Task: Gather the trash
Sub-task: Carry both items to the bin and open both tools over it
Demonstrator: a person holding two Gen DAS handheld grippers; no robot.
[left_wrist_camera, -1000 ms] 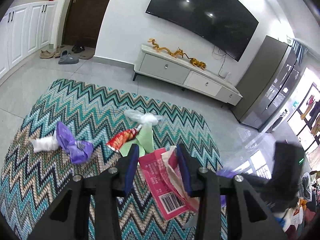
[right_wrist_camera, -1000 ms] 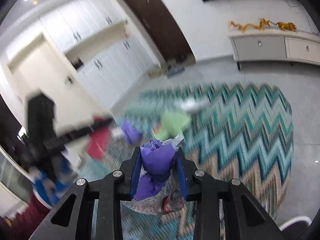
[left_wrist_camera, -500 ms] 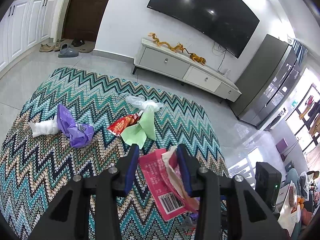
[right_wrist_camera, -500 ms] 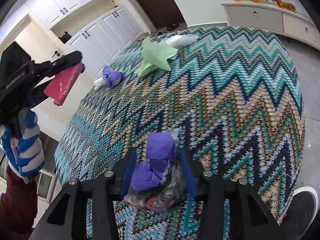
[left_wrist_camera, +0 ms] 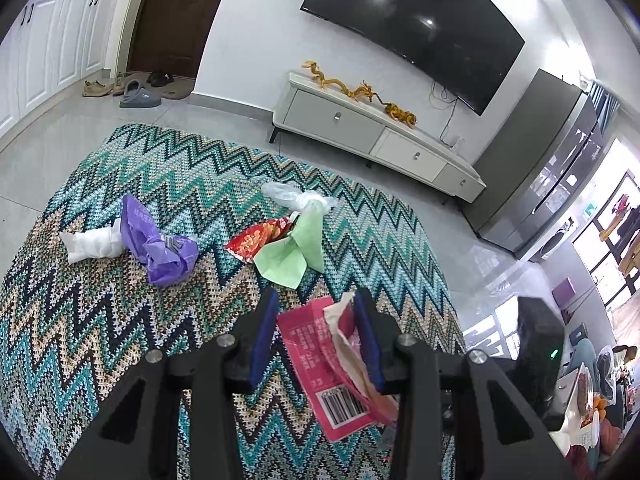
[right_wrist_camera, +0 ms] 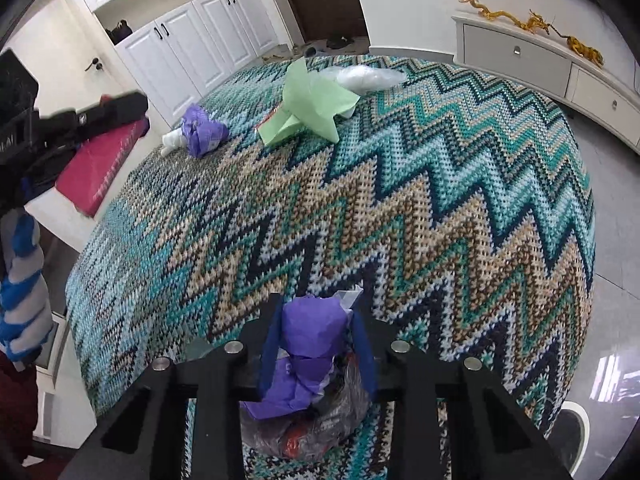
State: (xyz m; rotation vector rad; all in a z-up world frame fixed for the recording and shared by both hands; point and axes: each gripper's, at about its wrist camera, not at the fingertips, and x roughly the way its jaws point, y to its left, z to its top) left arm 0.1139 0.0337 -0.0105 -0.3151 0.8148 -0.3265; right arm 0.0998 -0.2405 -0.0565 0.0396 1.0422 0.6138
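Note:
My left gripper [left_wrist_camera: 314, 300] is shut on a pink packet [left_wrist_camera: 316, 348] with a barcode, held above the zigzag rug [left_wrist_camera: 120, 320]. My right gripper [right_wrist_camera: 316, 312] has a crumpled purple wrapper [right_wrist_camera: 312, 332] between its pads, jaws closing on it, with a clear bag of scraps [right_wrist_camera: 320, 436] hanging beneath. Loose on the rug lie another purple wrapper [left_wrist_camera: 160, 248], a white tissue wad [left_wrist_camera: 92, 242], a red wrapper [left_wrist_camera: 256, 240], green paper [left_wrist_camera: 296, 252] and clear plastic [left_wrist_camera: 296, 196]. The right wrist view shows the green paper [right_wrist_camera: 312, 108] and the pink packet [right_wrist_camera: 100, 168] at the left.
A white TV cabinet [left_wrist_camera: 380, 136] stands beyond the rug under a wall TV. Shoes [left_wrist_camera: 136, 92] lie by the dark door, white cupboards [right_wrist_camera: 188, 52] line the left wall, and a grey fridge [left_wrist_camera: 552, 168] stands at the right. A blue-and-white gloved hand [right_wrist_camera: 20, 288] holds the left gripper.
My right gripper has dropped low over the rug's near edge with the purple wrapper; its jaws widened briefly, then narrowed again. My left gripper barely moved and keeps the pink packet.

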